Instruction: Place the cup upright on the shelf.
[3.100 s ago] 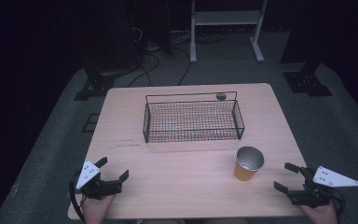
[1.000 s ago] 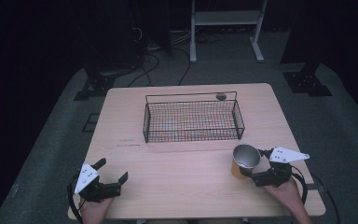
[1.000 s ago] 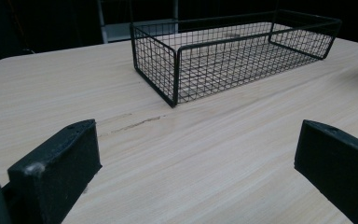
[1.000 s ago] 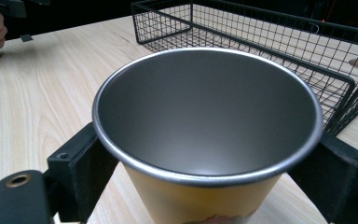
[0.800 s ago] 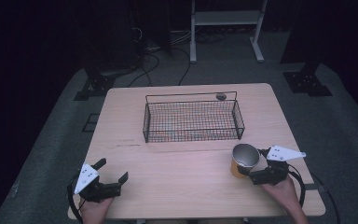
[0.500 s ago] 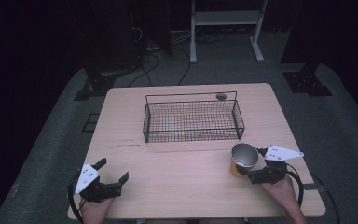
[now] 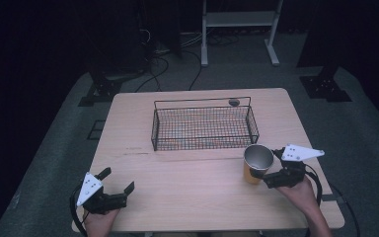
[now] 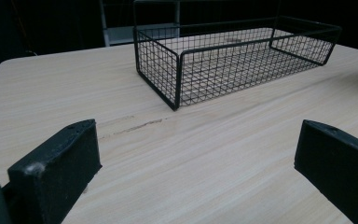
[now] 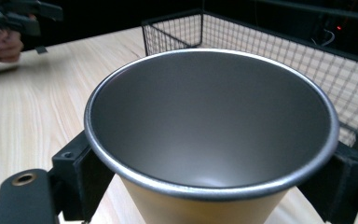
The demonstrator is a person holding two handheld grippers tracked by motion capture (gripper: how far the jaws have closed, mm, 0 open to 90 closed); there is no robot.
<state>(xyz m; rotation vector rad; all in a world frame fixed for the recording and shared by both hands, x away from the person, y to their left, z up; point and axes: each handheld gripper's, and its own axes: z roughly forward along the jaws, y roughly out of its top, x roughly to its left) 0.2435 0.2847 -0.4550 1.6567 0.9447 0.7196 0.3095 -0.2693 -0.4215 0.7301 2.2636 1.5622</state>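
A metal cup point(image 7: 256, 163) with an orange outer wall stands upright on the wooden table point(image 7: 187, 192), in front of the basket's right end. My right gripper point(image 7: 270, 169) is open, one jaw on each side of the cup just below the rim. In the right gripper view the cup point(image 9: 209, 140) is empty and sits between the two jaws of the right gripper point(image 9: 209, 186). My left gripper point(image 7: 118, 178) rests open near the table's front left corner, with nothing between its jaws point(image 8: 198, 154).
A black wire basket point(image 7: 202, 143) stands empty at the middle back of the table; its near corner point(image 8: 177, 74) faces the left gripper. A small dark object point(image 7: 234, 102) lies behind the basket. The other hand point(image 9: 4, 42) holds its gripper far left.
My right gripper came in from the table's front right corner to the cup and now straddles it. The left gripper has barely moved.
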